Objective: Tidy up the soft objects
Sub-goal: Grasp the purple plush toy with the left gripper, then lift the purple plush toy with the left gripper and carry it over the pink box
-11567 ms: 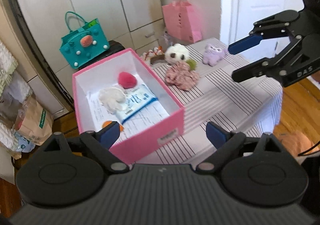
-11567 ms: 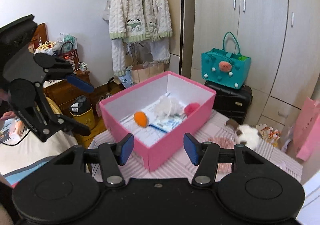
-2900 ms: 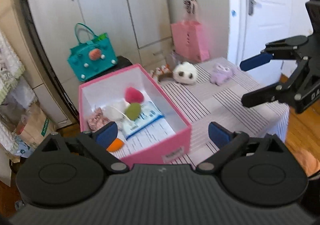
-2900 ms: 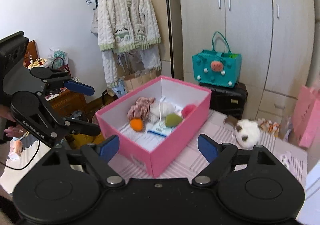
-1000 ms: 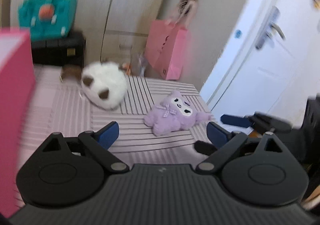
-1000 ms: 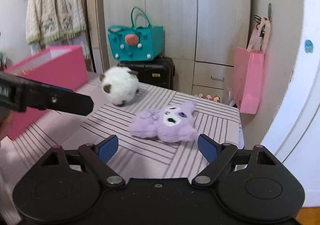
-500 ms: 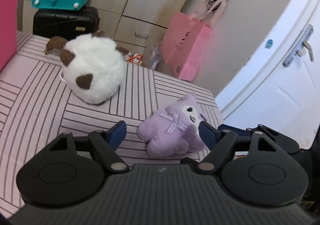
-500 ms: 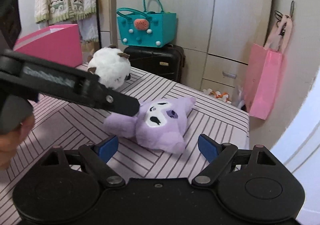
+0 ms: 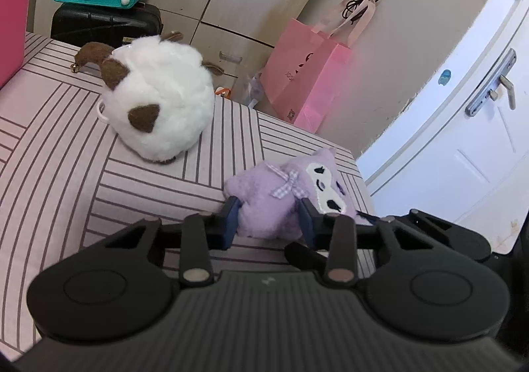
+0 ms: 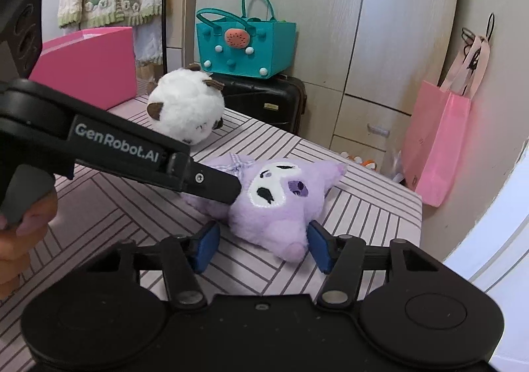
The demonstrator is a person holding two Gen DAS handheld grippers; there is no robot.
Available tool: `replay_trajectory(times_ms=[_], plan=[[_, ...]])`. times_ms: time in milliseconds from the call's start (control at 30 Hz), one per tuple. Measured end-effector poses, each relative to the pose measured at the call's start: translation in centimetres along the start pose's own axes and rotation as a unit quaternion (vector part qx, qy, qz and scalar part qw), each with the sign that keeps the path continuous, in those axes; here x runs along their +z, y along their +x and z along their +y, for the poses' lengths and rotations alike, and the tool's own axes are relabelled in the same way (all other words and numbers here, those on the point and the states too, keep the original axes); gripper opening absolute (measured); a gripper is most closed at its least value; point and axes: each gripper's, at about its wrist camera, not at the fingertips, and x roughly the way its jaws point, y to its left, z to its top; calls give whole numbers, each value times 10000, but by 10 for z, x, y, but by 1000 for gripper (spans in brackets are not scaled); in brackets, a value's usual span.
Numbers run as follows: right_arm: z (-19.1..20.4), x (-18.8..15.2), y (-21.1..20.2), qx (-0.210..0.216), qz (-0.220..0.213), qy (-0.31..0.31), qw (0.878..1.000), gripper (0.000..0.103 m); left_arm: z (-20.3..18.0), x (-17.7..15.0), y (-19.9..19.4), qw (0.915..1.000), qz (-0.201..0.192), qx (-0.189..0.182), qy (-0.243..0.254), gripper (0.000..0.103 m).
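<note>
A purple plush (image 9: 274, 196) lies near the right end of the striped table (image 9: 49, 153). My left gripper (image 9: 268, 220) has its jaws closing, and both blue pads press into the plush's body. In the right wrist view one of its black fingers (image 10: 215, 182) reaches in from the left onto the plush (image 10: 277, 206). My right gripper (image 10: 263, 247) straddles the plush's head with its jaws closing. Its left pad stands clear of the fur, and its right pad is at the edge of the fur. A round white plush (image 9: 158, 107) with brown ears sits further back on the table.
The pink box (image 10: 89, 64) stands at the table's far left. Behind the table are a black suitcase (image 10: 264, 97) with a teal bag (image 10: 244, 44) on it, and a pink paper bag (image 10: 436, 140). A white door (image 9: 463, 127) is at the right. A hand (image 10: 20, 226) holds the left gripper.
Both grippers have come down closer to the purple plush. The left jaws have narrowed onto its body, and the right jaws have narrowed around its head.
</note>
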Motion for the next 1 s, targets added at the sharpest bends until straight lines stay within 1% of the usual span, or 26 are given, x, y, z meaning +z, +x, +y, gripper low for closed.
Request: replay_trajectory(times_ms=[133,233,333,400,467,500,600,700,767,833,900,933,1000], plan=[[11,0,-7,-209,-12,-169,9996,61,-2,-1,-9,9999,17,-92,124,36],[20,2,-14,-257,-48,-126,9996,61,1,-3,-20,9995,-155,-147,235,36],[33,4,-20,-382,-39,-146,9992,61,2,-4,-33,9990,-178,-268,318,36],[39,5,-24,-431,-13,-47,9991,60,3,-6,-41,9987,-182,-274,396,35],[44,5,-26,-518,33,136,9986,50,5,-9,-47,9986,-143,-264,437,35],[45,5,-26,-554,46,246,9982,48,6,-10,-50,9985,-132,-289,447,35],[52,2,-32,-483,33,454,9978,48,10,-13,-59,9982,-82,-304,516,35],[66,0,-39,-513,46,411,9978,48,11,-15,-69,9973,25,-247,689,35],[76,-1,-43,-517,136,438,9976,48,13,-18,-77,9967,128,-222,771,35],[83,-3,-50,-507,266,624,9964,48,15,-23,-85,9965,249,-216,771,35],[90,-7,-59,-460,458,1022,9926,48,17,-32,-95,9954,402,-259,832,35],[97,-10,-64,-446,466,1150,9913,48,18,-36,-101,9949,409,-257,887,35],[110,-15,-72,-510,449,1161,9909,48,19,-43,-114,9936,433,-277,1009,35]])
